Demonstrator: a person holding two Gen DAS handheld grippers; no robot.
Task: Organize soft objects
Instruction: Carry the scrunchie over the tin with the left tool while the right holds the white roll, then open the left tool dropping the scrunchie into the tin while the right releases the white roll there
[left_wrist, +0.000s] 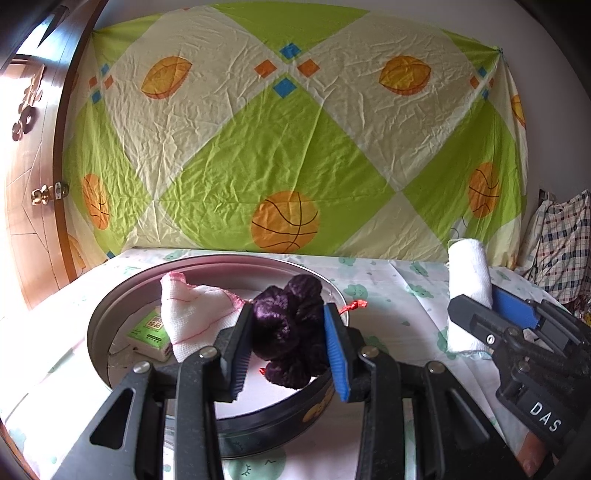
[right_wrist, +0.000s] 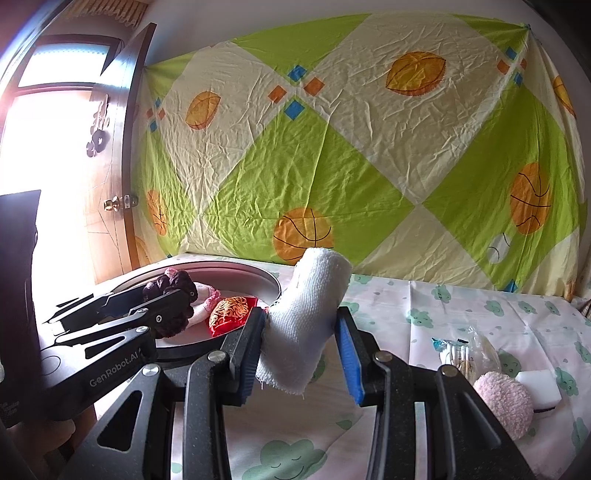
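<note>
My left gripper (left_wrist: 288, 347) is shut on a dark purple scrunchie (left_wrist: 291, 328) and holds it over the round metal tin (left_wrist: 99, 325). In the tin lie a white cloth with red stitching (left_wrist: 195, 314), a green packet (left_wrist: 151, 332) and a red-gold pouch (right_wrist: 229, 310). My right gripper (right_wrist: 301, 350) is shut on a rolled white towel (right_wrist: 310, 314), held upright above the table to the right of the tin. The towel (left_wrist: 467, 288) and right gripper (left_wrist: 495, 314) also show in the left wrist view. The left gripper (right_wrist: 162, 306) with the scrunchie (right_wrist: 173, 291) shows in the right wrist view.
A pink fluffy pad (right_wrist: 506, 402), a white sponge (right_wrist: 539, 384) and a bag of cotton swabs (right_wrist: 465, 354) lie on the cloud-print tablecloth (right_wrist: 461, 314) at the right. A patterned sheet (left_wrist: 288, 140) hangs behind. A wooden door (left_wrist: 33, 203) stands at the left.
</note>
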